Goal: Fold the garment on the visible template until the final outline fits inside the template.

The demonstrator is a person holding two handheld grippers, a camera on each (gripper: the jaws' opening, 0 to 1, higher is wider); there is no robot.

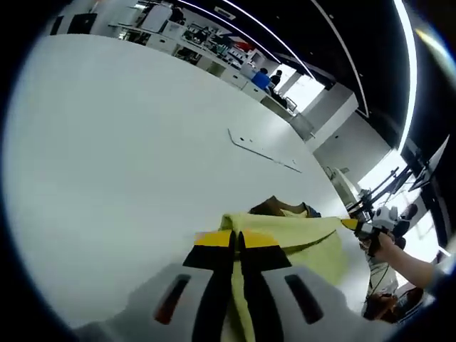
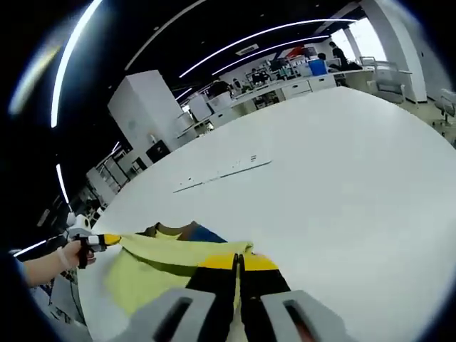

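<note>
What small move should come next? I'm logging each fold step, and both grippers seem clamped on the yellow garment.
Probably carry the held edge across and lay it down: the left gripper and right gripper both pinch the yellow garment, lifted taut above the white table.

white table [image 1: 121, 149] open ahead; garment [image 1: 299, 239] nearside.

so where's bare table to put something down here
Plenty: the white table is bare from the yellow garment out to the thin flat strip and beyond. It is crowded only at the near edge, where both tongs pinch the garment.
</note>
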